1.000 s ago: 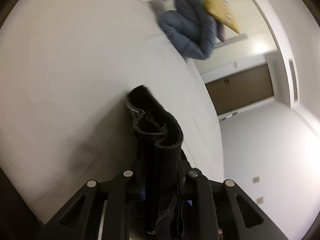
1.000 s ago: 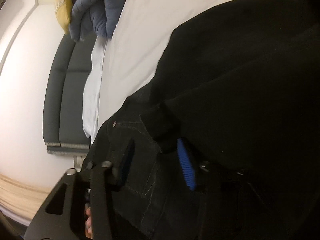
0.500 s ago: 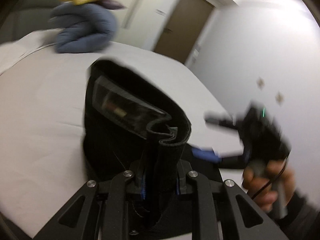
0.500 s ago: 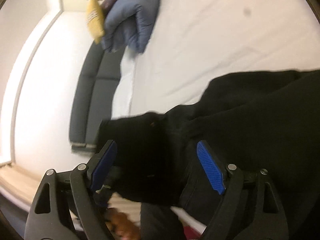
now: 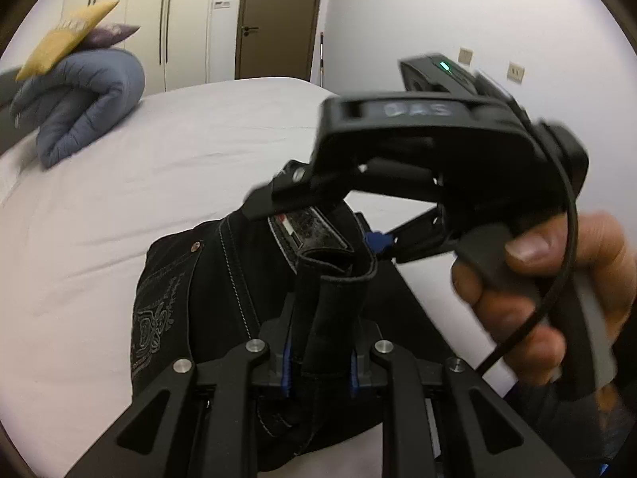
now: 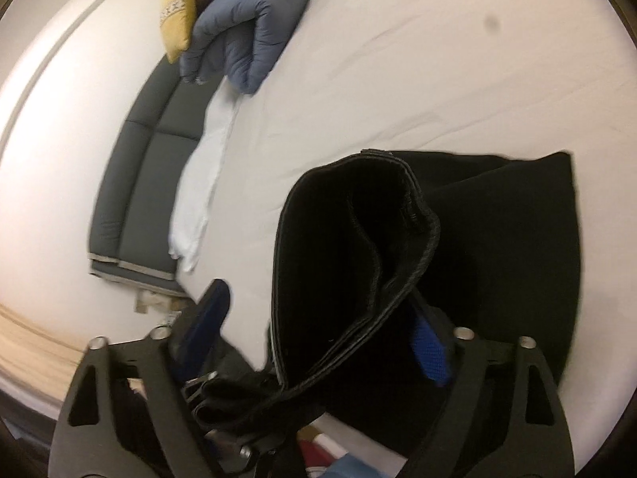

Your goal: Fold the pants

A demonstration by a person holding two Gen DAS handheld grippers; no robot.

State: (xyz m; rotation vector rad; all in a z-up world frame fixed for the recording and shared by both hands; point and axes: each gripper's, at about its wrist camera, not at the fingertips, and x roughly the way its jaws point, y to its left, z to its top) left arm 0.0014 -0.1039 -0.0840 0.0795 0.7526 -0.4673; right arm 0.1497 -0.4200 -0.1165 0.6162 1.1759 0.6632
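Left wrist view shows the left gripper [image 5: 320, 362] clamped narrow on a bunched ridge of the black pants [image 5: 187, 298], the cloth standing up between the blue pads as a thick fold with the waistband label just ahead of the jaws. Beyond that fold the right gripper [image 5: 374, 239] reaches in from the right, held by the person's hand [image 5: 557, 290]

In the right wrist view its jaws stand wide, with a loop of waistband [image 6: 358, 259] rising between them; the right blue pad [image 6: 432, 348] lies close against the cloth, but the left pad sits well apart, so it grips nothing yet. The rest of the pants lies spread on the white bed sheet [image 6: 438, 79] ahead of and to the right of these jaws. A blue duvet [image 6: 254, 28] and a yellow cushion [image 6: 179, 12] sit far ahead, well clear

To my mind the step in hand is a regrasp of the waistband by the right gripper. To do it well, centre the hem between both pads before closing, take all the layers together, and keep the left grip firm so that the fold does not slump. Closing off-centre risks catching only one layer
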